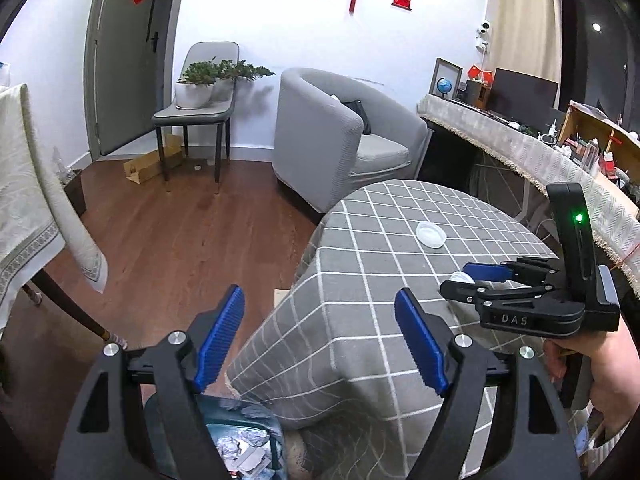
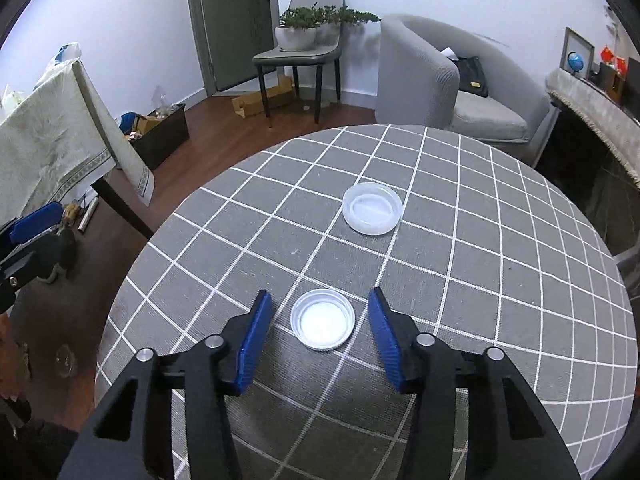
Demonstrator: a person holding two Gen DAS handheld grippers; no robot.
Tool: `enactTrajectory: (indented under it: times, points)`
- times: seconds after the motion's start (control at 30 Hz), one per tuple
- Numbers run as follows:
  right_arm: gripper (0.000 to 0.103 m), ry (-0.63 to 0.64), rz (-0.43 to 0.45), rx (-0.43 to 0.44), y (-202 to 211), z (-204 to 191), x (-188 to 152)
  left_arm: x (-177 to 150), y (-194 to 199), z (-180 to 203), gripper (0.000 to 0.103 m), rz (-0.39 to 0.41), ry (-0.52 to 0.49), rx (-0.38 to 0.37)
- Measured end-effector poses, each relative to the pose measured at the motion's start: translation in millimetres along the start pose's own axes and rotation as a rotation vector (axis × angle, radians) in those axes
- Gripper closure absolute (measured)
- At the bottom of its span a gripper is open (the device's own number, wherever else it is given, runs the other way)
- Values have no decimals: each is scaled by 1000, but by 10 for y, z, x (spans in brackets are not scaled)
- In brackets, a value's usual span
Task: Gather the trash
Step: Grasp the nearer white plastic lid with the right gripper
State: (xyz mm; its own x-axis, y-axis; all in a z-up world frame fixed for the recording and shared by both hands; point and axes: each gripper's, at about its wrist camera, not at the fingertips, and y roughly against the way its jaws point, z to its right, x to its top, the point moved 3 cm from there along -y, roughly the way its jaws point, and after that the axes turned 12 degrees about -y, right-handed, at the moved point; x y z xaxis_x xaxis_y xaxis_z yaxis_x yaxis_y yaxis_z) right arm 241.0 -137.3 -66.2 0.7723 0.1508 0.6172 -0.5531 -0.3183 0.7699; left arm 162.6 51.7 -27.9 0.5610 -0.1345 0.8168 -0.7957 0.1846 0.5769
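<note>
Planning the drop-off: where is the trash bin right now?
The trash bin shows only in the left wrist view, on the floor beside the checked table, directly below the open left gripper.

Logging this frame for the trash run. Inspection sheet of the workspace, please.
Surface: round table under grey checked cloth, flat.
Job's things: small lid lies between the open fingers of the right gripper, untouched; large lid farther back, apart from it; trash bin on the floor beside the table holds crumpled paper.
Clutter: nothing else seen on the table.
Grippers: left gripper open, empty, above the bin; right open.
Cables: nothing seen.
Surroundings: grey armchair, chair with potted plants, cardboard on the floor, crowded sideboard.
</note>
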Motion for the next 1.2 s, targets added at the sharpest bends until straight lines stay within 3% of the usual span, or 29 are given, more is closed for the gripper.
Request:
enactTrajectory:
  times: [0.2,0.57,0.73,0.9,1.2]
  points:
    - [73,30,-2,19,23,95,13,62,-183,154,23,-10,12,-29]
    - [73,-49,31,102,140,462,206,404,-467,662,21,-11,-56,-49]
    - [73,-111,45,125,166,766,315,610,-694,828,21,-50,-61,-71]
    - [73,-163,67,150,198,1033,410,713,-1067,970,23,-138,-75,-101]
    - [73,-236,123,181,254,1442,542,778,-1541,1171,29,-225,-174,-77]
